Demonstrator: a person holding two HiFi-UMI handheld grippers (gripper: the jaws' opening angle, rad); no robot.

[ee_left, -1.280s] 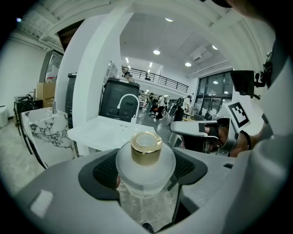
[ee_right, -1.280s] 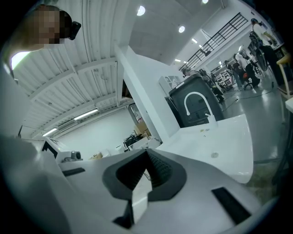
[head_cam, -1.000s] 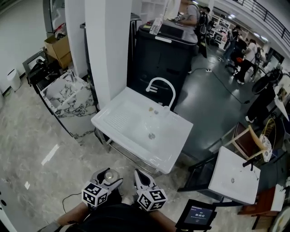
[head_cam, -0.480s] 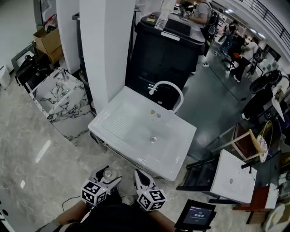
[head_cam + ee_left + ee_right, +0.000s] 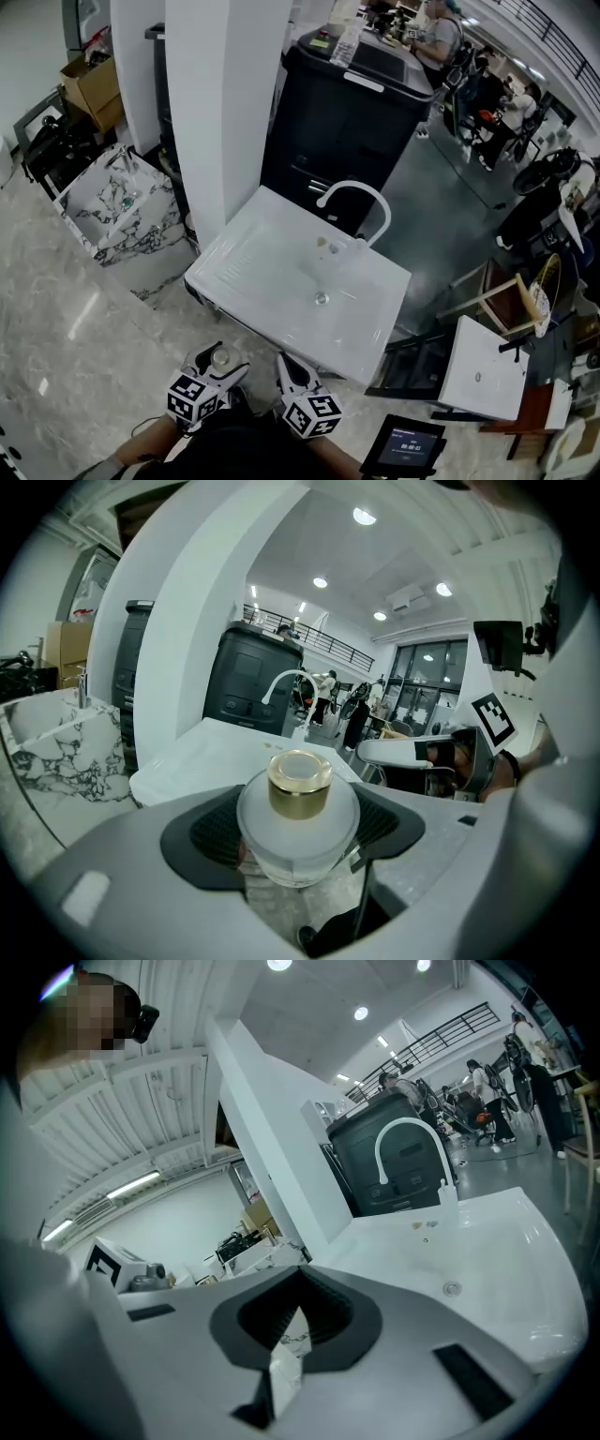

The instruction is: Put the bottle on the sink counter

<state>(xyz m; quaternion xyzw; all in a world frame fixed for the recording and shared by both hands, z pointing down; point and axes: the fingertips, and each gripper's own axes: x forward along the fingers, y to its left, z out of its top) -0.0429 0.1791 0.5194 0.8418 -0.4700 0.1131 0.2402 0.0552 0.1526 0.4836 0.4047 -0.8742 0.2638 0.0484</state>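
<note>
The left gripper sits low in the head view at 6 o'clock, close to the person's body. Its jaws are clamped on the round frosted-glass bottle with a gold cap, which stands upright between the ribbed black pads, held at its widest part below the shoulder. The bottle is therefore in the air, not yet on the sink. It looks like glass, so it should be treated as rigid, fairly heavy for its size, smooth enough to slip, and breakable if dropped or knocked on porcelain. The body grip is probably the right one, since the cap is narrower and may turn. The right gripper is just beside the left at 5 o'clock, with its jaws together and nothing between them. Ahead at 12 o'clock stands the white rectangular porcelain sink, with its near edge towards the person. Its flat ribbed tabletop section at 11 o'clock is bare and offers landing room. The basin drain lies to the right of that section. The white arched faucet rises at the far rim, well apart from the tabletop section. A white square pillar and a tall black cabinet close off the far side, so the approach is likely best made from the near edge.
</note>
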